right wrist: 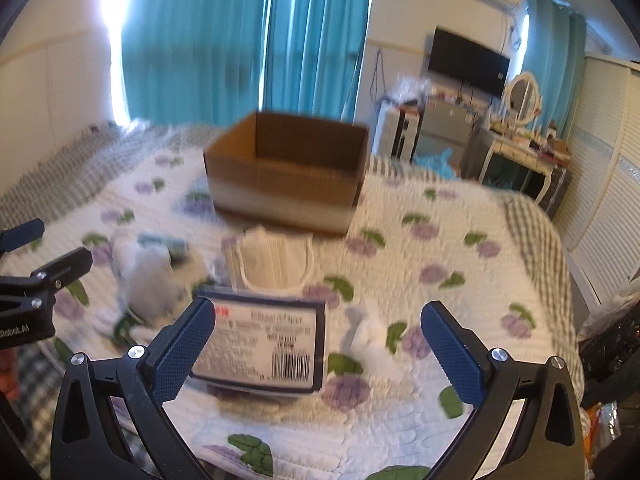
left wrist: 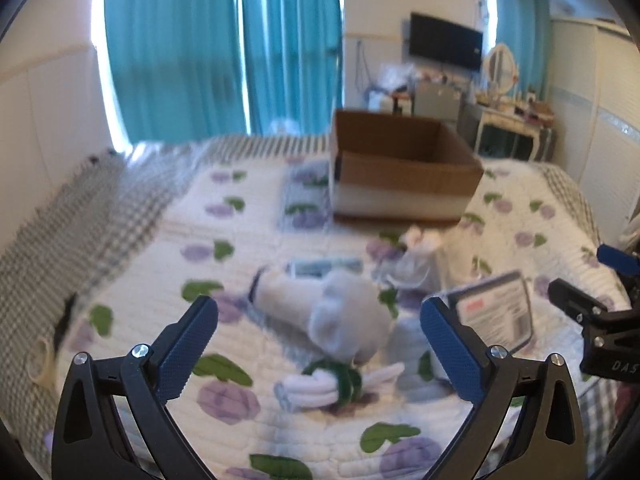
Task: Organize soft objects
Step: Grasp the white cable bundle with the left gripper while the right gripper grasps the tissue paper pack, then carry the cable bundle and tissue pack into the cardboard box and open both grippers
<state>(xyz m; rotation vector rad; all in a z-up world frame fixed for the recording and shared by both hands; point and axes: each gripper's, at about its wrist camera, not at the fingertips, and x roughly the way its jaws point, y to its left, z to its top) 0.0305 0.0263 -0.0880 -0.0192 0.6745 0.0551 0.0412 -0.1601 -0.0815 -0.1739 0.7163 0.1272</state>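
Observation:
Soft items lie on a flowered quilt (left wrist: 280, 216). In the left wrist view my open, empty left gripper (left wrist: 318, 350) hovers over a grey-white rolled sock bundle (left wrist: 320, 312) and a white bundle with a green band (left wrist: 324, 386). In the right wrist view my open, empty right gripper (right wrist: 318, 352) hovers over a flat labelled packet (right wrist: 260, 344). A white face mask (right wrist: 274, 262) lies beyond it, and a small white cloth piece (right wrist: 372, 340) lies to its right. An open cardboard box (right wrist: 288, 168) stands farther back; it also shows in the left wrist view (left wrist: 400, 172).
The quilt (right wrist: 440, 248) covers a bed with a checked blanket (left wrist: 80, 216) along its edges. Teal curtains (left wrist: 224, 48) hang behind. A dressing table (right wrist: 520, 160) and wall TV (right wrist: 468, 60) stand at the far right. The other gripper shows at each view's side.

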